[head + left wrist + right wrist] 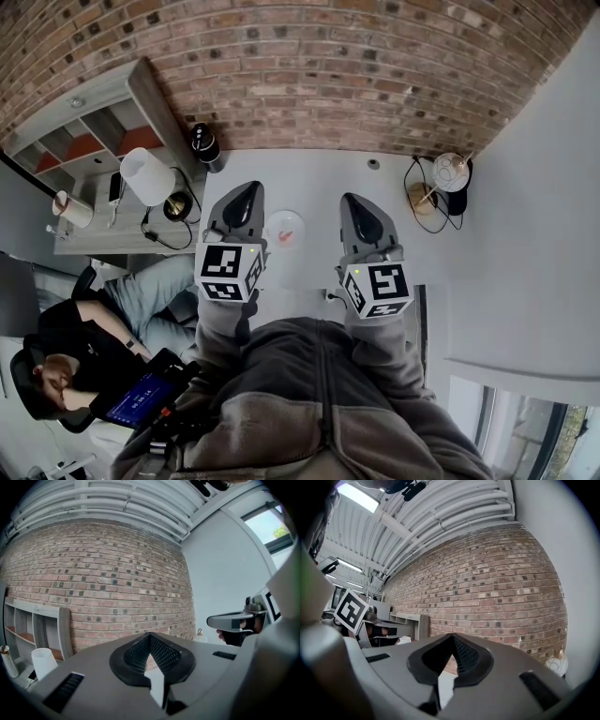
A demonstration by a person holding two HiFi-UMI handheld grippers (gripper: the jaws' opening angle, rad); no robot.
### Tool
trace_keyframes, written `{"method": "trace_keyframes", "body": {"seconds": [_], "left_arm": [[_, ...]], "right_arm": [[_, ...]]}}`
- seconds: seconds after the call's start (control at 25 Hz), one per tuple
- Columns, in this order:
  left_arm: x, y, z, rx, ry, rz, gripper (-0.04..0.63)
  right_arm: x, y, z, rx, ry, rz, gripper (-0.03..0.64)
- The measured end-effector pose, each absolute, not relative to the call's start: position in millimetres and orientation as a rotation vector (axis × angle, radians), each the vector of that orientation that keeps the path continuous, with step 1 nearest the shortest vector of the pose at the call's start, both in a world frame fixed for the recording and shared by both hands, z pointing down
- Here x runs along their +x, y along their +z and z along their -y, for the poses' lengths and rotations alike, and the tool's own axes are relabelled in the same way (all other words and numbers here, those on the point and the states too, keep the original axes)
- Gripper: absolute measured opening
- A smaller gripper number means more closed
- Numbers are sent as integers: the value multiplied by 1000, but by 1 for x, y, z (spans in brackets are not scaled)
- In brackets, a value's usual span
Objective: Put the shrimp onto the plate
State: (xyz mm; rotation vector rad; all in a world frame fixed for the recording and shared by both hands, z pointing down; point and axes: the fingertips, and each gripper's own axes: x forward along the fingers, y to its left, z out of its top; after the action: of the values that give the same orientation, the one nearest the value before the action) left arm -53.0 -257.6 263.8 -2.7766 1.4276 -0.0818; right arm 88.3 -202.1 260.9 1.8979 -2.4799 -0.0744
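Left tongs (246,195) and right tongs (357,204) were shut, empty — level.
Shrimp (286,236) lay on plate (278,219) — no grip needed, I judged.

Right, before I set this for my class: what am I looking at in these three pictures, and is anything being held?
A person in a grey hoodie holds two hand-held grippers, tools with two jaws each. The head view looks down from a camera on the person's head: left gripper, right gripper, over a white table. The other two pictures come from cameras riding on each gripper, facing a brick wall. Between the grippers lies a white plate with a small orange-red thing on it, likely the shrimp. Both pairs of jaws are together, holding nothing.
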Motion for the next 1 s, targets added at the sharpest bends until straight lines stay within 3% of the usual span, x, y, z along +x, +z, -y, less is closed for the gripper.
{"method": "trace_keyframes", "body": {"seconds": [1.0], "left_arm": [[-51, 275, 249, -2779, -110, -1459, 5]], "right_arm": [[94, 271, 196, 1909, -51, 2482, 0]]}}
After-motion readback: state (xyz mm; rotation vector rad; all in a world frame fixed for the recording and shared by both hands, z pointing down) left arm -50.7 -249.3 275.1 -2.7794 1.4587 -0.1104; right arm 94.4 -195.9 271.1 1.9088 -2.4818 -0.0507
